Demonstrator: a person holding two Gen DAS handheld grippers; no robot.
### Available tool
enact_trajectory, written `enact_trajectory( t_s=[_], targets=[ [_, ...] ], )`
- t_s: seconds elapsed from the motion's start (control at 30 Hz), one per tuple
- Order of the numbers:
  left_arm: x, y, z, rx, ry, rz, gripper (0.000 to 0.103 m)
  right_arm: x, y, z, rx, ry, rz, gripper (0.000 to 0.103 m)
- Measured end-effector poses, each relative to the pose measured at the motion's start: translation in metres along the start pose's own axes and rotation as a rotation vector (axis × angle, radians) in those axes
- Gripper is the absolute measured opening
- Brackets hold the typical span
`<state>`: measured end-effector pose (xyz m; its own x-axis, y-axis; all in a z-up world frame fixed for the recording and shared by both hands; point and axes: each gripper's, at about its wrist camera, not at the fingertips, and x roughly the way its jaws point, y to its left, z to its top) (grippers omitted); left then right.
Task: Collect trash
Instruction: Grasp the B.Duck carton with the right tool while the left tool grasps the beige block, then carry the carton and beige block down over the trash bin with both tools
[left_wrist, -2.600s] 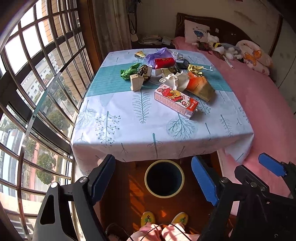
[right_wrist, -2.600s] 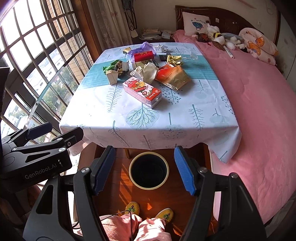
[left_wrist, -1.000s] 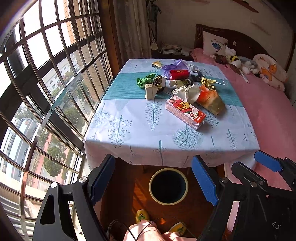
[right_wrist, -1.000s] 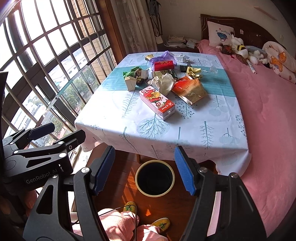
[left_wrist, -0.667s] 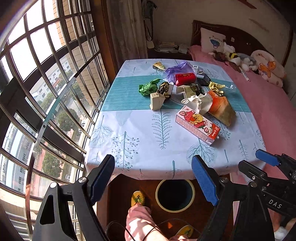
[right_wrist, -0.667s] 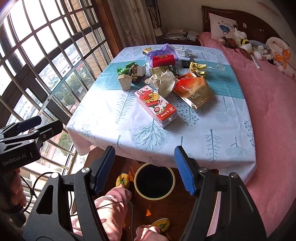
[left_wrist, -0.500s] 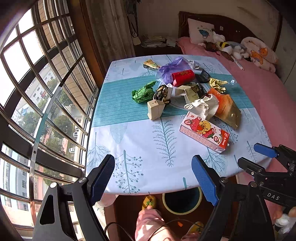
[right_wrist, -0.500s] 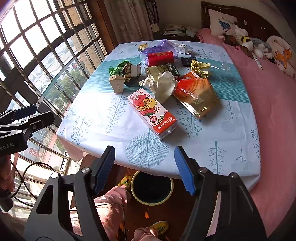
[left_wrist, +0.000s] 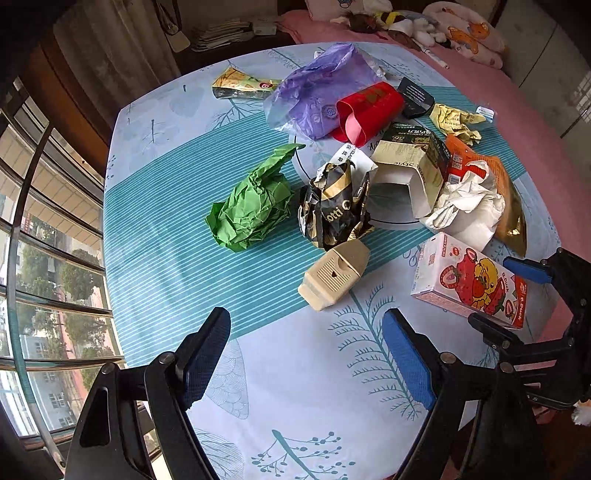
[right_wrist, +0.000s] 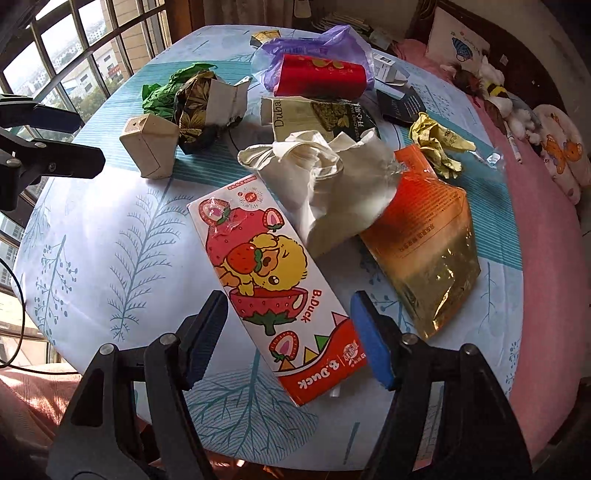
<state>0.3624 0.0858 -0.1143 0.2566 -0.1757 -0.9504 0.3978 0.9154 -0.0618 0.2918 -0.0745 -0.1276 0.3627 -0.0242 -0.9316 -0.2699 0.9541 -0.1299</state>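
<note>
Trash lies scattered on a tree-print tablecloth (left_wrist: 303, 406). My left gripper (left_wrist: 306, 358) hovers open over the cloth, just short of a small beige box (left_wrist: 334, 275). Behind that box lie crumpled green paper (left_wrist: 251, 206) and a black-gold wrapper (left_wrist: 334, 206). My right gripper (right_wrist: 288, 338) is open, its blue pads on either side of the near end of a B.Duck carton (right_wrist: 266, 273) without touching it. The carton (left_wrist: 469, 284) and right gripper (left_wrist: 513, 299) show at the right of the left wrist view. The left gripper (right_wrist: 55, 134) shows at the left of the right wrist view.
Further back lie a crumpled white bag (right_wrist: 332, 184), an orange-gold pouch (right_wrist: 424, 236), a red cup (right_wrist: 321, 75), a purple plastic bag (left_wrist: 317, 88), an open carton (left_wrist: 410, 162) and yellow paper (right_wrist: 439, 147). A pink bed (right_wrist: 546, 258) borders the right side, barred windows (left_wrist: 44, 221) the left.
Both grippers came forward and down from above the floor bin to just over the table. The bin and the person's feet have dropped out of view. Both stayed open.
</note>
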Motion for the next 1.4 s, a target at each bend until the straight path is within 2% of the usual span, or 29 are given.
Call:
enact_trajectory(
  t_s=[0.17, 0.37, 0.43, 0.47, 0.63, 0.77, 0.9, 1.03, 1.23, 1.4],
  targets=[
    [0.027, 0.009, 0.019, 0.036, 0.042, -0.063, 0.076, 0.025, 0.008, 0.011, -0.013, 0.062, 0.010, 0.065],
    [0.042, -0.003, 0.029, 0.127, 0.065, -0.097, 0.064, 0.031, 0.005, 0.012, 0.077, 0.055, 0.060, 0.054],
    [0.045, -0.008, 0.030, 0.147, 0.077, -0.110, 0.043, 0.030, 0.001, 0.010, 0.126, 0.052, 0.083, 0.052],
    [0.046, -0.010, 0.030, 0.153, 0.083, -0.118, 0.036, 0.031, -0.002, 0.008, 0.159, 0.052, 0.093, 0.052],
    [0.037, -0.019, 0.028, 0.157, 0.039, -0.081, 0.029, 0.030, -0.016, -0.001, 0.353, 0.034, 0.162, 0.050],
    [0.019, -0.024, 0.018, 0.131, 0.012, -0.067, 0.028, 0.026, -0.019, -0.013, 0.455, 0.022, 0.218, 0.049],
    [-0.006, -0.043, -0.006, 0.130, -0.011, -0.043, 0.027, 0.017, -0.013, -0.031, 0.478, 0.007, 0.264, 0.049],
    [-0.037, -0.079, -0.041, 0.120, -0.038, -0.038, 0.027, -0.003, -0.013, -0.059, 0.485, -0.022, 0.319, 0.049],
    [-0.073, -0.150, -0.110, 0.054, -0.074, -0.078, 0.027, -0.054, -0.025, -0.121, 0.452, -0.064, 0.363, 0.049],
    [-0.073, -0.211, -0.170, 0.012, -0.073, -0.122, 0.027, -0.077, -0.045, -0.189, 0.455, -0.045, 0.396, 0.049]
  ],
)
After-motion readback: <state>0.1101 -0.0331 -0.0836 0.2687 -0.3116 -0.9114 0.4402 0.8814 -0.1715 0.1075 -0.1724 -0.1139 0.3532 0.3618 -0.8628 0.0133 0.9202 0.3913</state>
